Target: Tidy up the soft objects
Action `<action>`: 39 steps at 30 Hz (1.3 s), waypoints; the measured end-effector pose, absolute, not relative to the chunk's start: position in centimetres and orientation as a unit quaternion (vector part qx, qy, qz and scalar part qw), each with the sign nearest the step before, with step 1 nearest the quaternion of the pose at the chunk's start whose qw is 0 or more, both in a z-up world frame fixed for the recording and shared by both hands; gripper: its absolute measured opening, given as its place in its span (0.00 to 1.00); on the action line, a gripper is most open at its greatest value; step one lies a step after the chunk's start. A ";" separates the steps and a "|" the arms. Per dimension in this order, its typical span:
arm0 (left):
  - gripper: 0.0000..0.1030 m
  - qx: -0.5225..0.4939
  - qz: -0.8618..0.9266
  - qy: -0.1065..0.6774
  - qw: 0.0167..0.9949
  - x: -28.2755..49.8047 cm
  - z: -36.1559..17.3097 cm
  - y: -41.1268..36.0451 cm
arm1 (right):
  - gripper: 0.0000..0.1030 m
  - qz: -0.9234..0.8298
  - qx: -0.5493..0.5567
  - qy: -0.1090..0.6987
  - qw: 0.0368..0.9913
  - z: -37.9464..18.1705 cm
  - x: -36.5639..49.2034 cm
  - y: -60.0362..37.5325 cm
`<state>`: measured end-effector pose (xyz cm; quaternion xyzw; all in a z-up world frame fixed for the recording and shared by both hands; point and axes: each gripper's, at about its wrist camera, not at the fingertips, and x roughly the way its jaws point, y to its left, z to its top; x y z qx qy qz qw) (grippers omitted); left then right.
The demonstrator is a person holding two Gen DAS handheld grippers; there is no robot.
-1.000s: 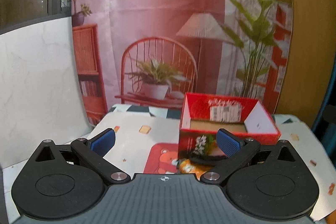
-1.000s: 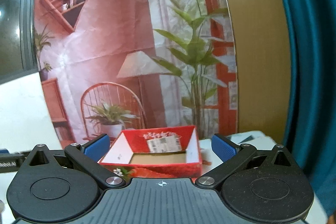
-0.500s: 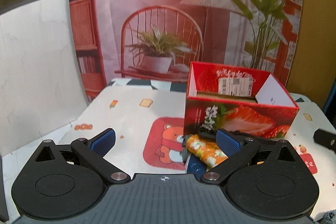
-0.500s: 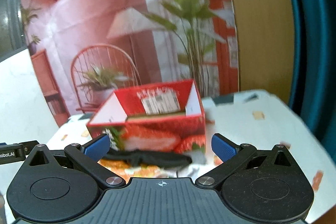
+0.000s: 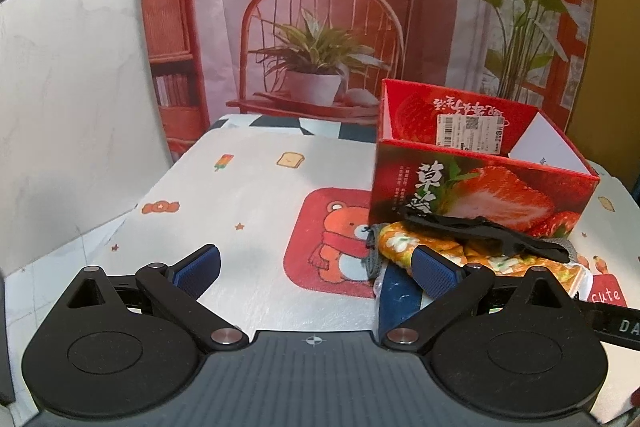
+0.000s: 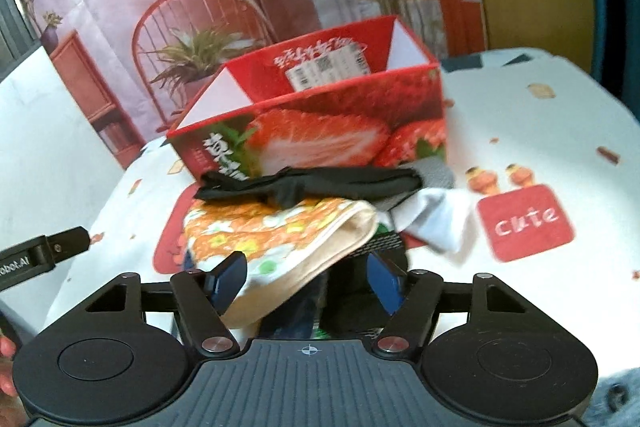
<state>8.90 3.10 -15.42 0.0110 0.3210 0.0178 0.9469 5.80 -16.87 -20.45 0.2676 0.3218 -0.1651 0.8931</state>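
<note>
Right gripper (image 6: 308,277) sits low over the pile of soft items (image 6: 312,223), jaws part-way in and just been closing. The edge of the orange floral cloth (image 6: 280,231) and some dark fabric lie between the fingers, but I can't tell if the pads are pressing on them yet; the left pad looks to be against the cloth fold, while the right pad has a visible gap. Left gripper (image 5: 316,269) has its jaws wide apart with nothing between them, only the printed tablecloth (image 5: 240,187) below. Its right fingertip sits just in front of the pile's left edge, next to a blue fabric piece (image 5: 394,295). The pile lies on the cloth directly in front of the red strawberry box (image 5: 480,187), touching its front wall. A black strip of fabric (image 6: 316,183) is draped across the top, the floral cloth is under it, and a white piece (image 6: 436,223) and grey piece (image 6: 434,175) are on the right side. The box is open-topped; its interior is mostly hidden from both views. The other gripper's tip is visible at each frame edge.
</note>
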 end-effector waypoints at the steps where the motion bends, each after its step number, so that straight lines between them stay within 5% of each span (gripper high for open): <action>1: 0.99 0.007 0.019 0.324 0.946 9.0 -15.5 3.2 | 0.63 -0.160 0.283 0.327 0.887 -20.8 6.2 -16.8; 7: 0.99 0.004 0.017 0.325 0.945 9.1 -15.8 3.2 | 0.57 -0.162 0.290 0.332 0.883 -21.9 8.0 -16.8; 14: 0.96 -0.003 0.019 0.334 0.942 9.4 -16.1 3.1 | 0.15 -0.166 0.272 0.337 0.886 -22.4 8.2 -17.5; 17: 0.92 -0.005 0.015 0.339 0.941 9.6 -16.3 3.0 | 0.09 -0.167 0.251 0.332 0.894 -22.2 7.9 -17.7; 26: 0.68 -0.010 -0.013 0.362 0.932 11.9 -17.7 1.7 | 0.07 -0.193 0.211 0.323 0.902 -22.2 6.3 -19.2; 39: 0.69 -0.071 -0.078 0.428 0.898 18.6 -22.9 -1.7 | 0.08 -0.178 0.181 0.321 0.912 -23.2 6.4 -19.6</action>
